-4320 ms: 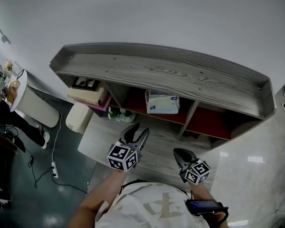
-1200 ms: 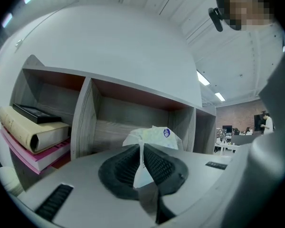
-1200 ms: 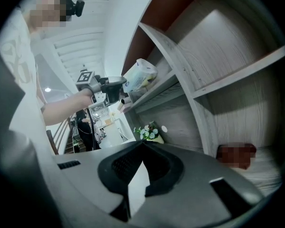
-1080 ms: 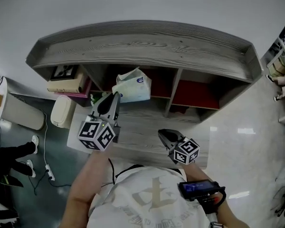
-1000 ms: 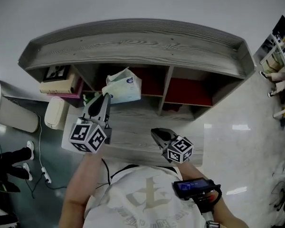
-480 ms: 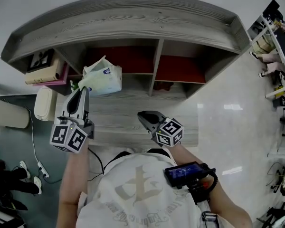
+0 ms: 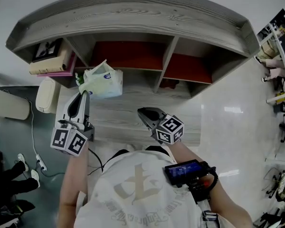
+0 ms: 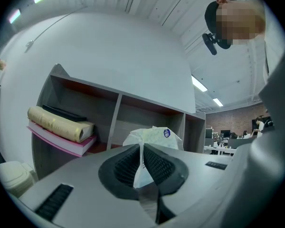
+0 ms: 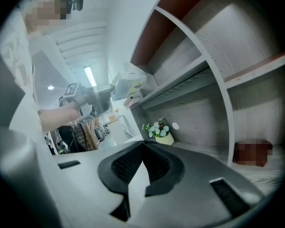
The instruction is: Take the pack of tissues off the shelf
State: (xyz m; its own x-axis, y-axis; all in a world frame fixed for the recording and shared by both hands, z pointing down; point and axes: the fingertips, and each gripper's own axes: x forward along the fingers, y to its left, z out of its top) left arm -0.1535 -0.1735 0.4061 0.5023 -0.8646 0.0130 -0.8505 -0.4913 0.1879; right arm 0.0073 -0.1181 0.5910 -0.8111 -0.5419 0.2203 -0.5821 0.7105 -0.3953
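Looking like an open-plan office: monitors [image 8: 220, 134] sitting on desks [image 8: 218, 147] at mid right, strip lights [image 8: 199, 84] running overhead.

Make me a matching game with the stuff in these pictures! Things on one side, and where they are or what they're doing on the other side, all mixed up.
Things:
1. pack of tissues
2. right gripper
3. stacked books
4. little flower pot

Places or states:
A. shut, with nothing between its jaws
B. standing on the low board, under the compartments of the shelf
C. pinched by the left gripper, out in front of the shelf
D. lying in the left-end compartment

Pairs: 1-C, 2-A, 3-D, 4-B
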